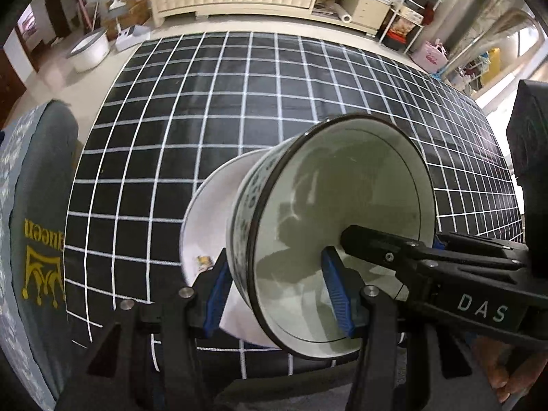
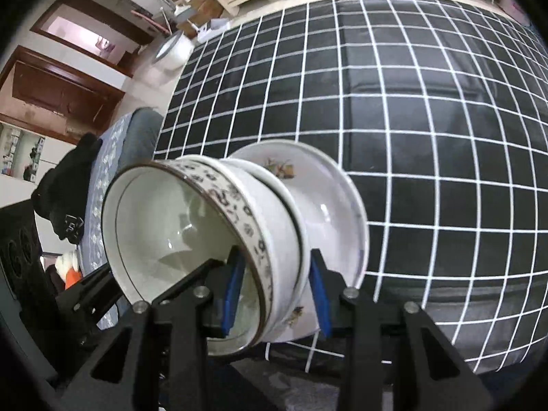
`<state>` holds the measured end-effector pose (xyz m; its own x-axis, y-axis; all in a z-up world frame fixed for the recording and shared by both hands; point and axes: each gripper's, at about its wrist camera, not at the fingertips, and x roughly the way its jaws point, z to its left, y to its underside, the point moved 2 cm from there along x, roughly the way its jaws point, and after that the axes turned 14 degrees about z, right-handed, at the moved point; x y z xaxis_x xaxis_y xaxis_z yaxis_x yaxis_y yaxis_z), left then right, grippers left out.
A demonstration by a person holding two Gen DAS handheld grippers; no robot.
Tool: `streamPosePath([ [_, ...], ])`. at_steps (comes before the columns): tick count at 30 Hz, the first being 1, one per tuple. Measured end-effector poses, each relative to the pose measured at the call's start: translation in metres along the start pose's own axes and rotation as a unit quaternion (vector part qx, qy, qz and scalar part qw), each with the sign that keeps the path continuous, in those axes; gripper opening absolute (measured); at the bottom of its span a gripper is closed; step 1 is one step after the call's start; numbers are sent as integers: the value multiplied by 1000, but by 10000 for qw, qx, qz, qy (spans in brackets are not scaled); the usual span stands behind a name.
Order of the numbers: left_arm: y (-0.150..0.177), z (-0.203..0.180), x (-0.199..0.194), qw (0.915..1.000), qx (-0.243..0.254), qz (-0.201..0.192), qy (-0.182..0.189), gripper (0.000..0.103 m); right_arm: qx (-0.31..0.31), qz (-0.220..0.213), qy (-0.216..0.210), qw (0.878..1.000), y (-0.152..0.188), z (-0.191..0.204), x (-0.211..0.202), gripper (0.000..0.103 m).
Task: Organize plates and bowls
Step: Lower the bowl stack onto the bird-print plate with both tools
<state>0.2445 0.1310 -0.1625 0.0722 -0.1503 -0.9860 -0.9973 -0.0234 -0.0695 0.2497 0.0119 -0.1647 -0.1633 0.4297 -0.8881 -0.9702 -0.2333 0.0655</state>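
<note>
White glazed ceramic bowl with a patterned band (image 1: 328, 233), nested on a white flower-printed plate (image 2: 328, 205), sits low and centre in both views, clear above the black grid-lined cloth (image 1: 239, 102). My left gripper (image 1: 277, 291) and right gripper (image 2: 274, 291) each clamp opposite rims, sharing the load. Both point steeply downward.

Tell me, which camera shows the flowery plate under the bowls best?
The right wrist view: the plate shows its rim and flower pictures. In the left wrist view the bowl hides most of it, leaving a white sliver.
</note>
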Motion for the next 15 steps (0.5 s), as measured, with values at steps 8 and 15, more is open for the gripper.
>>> streamPosePath([
  [8,7,20,18,9998,-64,156,138,50,76,192,146,9997,-6,2,21,41],
  [15,4,20,25,9995,-79,181,257,50,121,233,220,9994,-8,-2,22,41],
])
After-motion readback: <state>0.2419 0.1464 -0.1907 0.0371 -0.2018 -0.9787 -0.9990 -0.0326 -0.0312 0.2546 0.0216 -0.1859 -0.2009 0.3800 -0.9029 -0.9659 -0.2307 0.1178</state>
